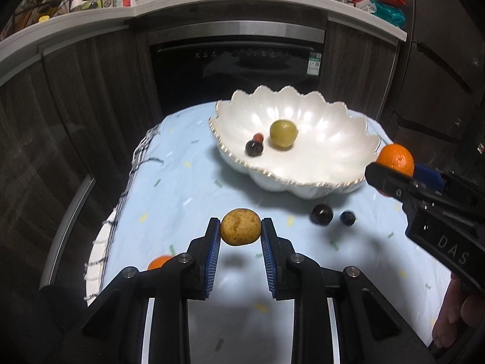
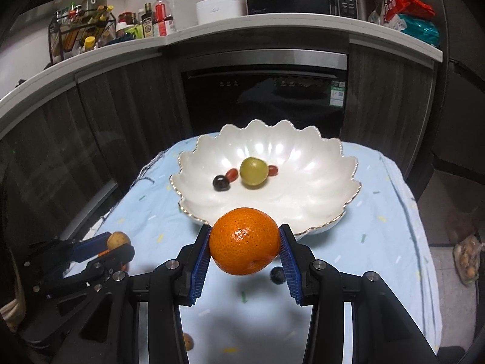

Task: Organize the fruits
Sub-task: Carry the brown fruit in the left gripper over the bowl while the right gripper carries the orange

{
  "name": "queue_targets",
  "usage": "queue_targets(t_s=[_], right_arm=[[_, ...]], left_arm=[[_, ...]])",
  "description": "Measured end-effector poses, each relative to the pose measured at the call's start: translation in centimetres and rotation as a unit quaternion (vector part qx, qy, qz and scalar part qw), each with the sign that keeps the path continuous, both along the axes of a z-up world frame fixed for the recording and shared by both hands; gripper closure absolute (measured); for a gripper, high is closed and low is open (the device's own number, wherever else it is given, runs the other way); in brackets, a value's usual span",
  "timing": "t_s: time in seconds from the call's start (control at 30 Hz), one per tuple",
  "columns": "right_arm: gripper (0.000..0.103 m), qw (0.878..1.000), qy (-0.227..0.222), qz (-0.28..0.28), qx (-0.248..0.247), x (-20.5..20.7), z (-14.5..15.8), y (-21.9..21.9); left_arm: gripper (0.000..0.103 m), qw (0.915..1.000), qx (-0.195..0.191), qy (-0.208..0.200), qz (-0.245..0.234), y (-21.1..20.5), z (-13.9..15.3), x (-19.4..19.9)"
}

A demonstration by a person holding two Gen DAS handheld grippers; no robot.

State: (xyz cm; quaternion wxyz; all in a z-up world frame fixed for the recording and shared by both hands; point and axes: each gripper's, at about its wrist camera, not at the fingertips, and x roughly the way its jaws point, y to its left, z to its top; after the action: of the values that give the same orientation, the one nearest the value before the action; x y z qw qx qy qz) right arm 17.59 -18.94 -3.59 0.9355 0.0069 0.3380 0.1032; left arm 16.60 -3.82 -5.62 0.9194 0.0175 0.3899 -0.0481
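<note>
Orange (image 2: pixel 245 240) held clear of the worktop in the right gripper (image 2: pixel 245 244), just short of the near rim of the white scalloped bowl (image 2: pixel 318 163); the blue-padded fingers (image 2: pixel 201 262) are closed to the fruit's width, bearing on its two sides only. Round, waxy skin on a two-point hold: a tilt or jolt during the carry could roll it out, and it hangs over the cloth, not yet over the bowl. Left gripper (image 1: pixel 241 229) carries a small brownish fruit (image 1: pixel 241 227), also lifted, its fingers (image 1: pixel 212 251) narrowed onto it near their very tips, so little pad is engaged and slip looks likelier here. Bowl already holds a green fruit (image 2: pixel 254 171), a dark grape (image 2: pixel 221 182) and two small red pieces (image 2: pixel 232 174); anything released from height could knock these about or bounce off the sloped, glossy wall and over the low scalloped edge. Both grippers face the same bowl, the right one seen at the bowl's right edge from the left wrist view; arriving together risks a clash of fingers above it. On the pale blue cloth (image 1: pixel 182 188), two dark grapes (image 1: pixel 322 214) lie loose near the bowl and another orange (image 1: pixel 159 262) sits partly hidden beside the left gripper; a low pass could send the grapes rolling off the worktop edge.
</note>
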Motion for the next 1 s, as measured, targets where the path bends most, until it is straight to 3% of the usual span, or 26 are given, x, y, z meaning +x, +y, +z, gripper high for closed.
queue_targets(t_s=[0.47,1.0], right_arm=[[0.058,0.999,-0.021,-0.035,0.003,1.5,2.3,-3.0],[0.058,0.999,-0.022,-0.049,0.000,5.2,2.0,-4.9]], left_arm=[[0.076,0.9991,-0.003,-0.031,-0.029,-2.6,2.9,3.8],[0.076,0.9986,-0.004,-0.031,-0.042,-4.4,2.0,8.8]])
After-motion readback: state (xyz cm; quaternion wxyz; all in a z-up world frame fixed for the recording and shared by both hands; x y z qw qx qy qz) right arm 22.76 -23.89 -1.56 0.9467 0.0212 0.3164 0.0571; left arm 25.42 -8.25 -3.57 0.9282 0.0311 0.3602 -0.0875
